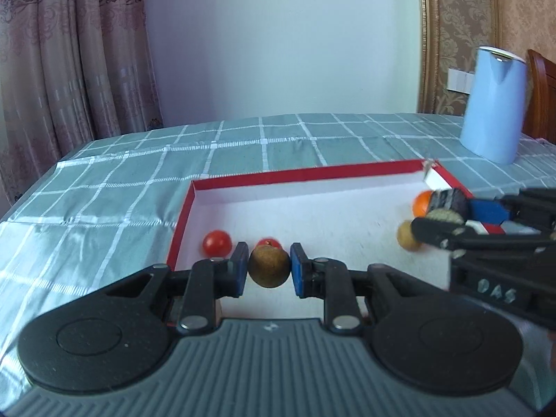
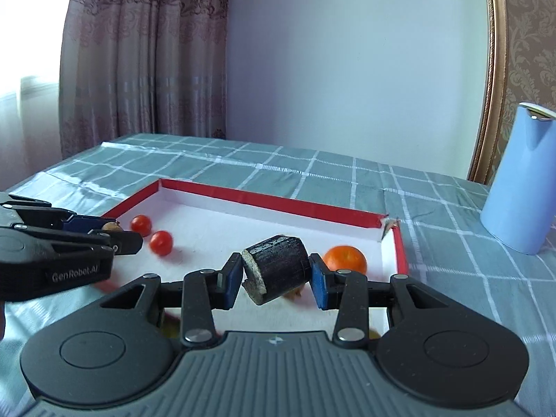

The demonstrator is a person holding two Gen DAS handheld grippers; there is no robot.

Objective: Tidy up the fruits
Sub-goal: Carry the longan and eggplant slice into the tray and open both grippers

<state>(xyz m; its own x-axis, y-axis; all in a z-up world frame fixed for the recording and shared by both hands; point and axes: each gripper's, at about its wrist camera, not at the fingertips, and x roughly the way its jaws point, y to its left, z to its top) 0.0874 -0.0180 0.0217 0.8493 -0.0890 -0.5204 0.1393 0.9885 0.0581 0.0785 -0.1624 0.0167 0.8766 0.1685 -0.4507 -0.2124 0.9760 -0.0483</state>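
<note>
My left gripper is shut on a brown round longan over the near left part of a red-rimmed white box. Two cherry tomatoes lie in the box just beyond it. My right gripper is shut on a black sugarcane piece over the box's right part. An orange lies behind it. In the left wrist view the right gripper holds the cane beside the orange and another longan. The left gripper shows at left next to the tomatoes.
A light blue jug stands on the green checked tablecloth to the right of the box; it also shows in the right wrist view. A wooden chair is behind it. Curtains hang beyond the table's left edge.
</note>
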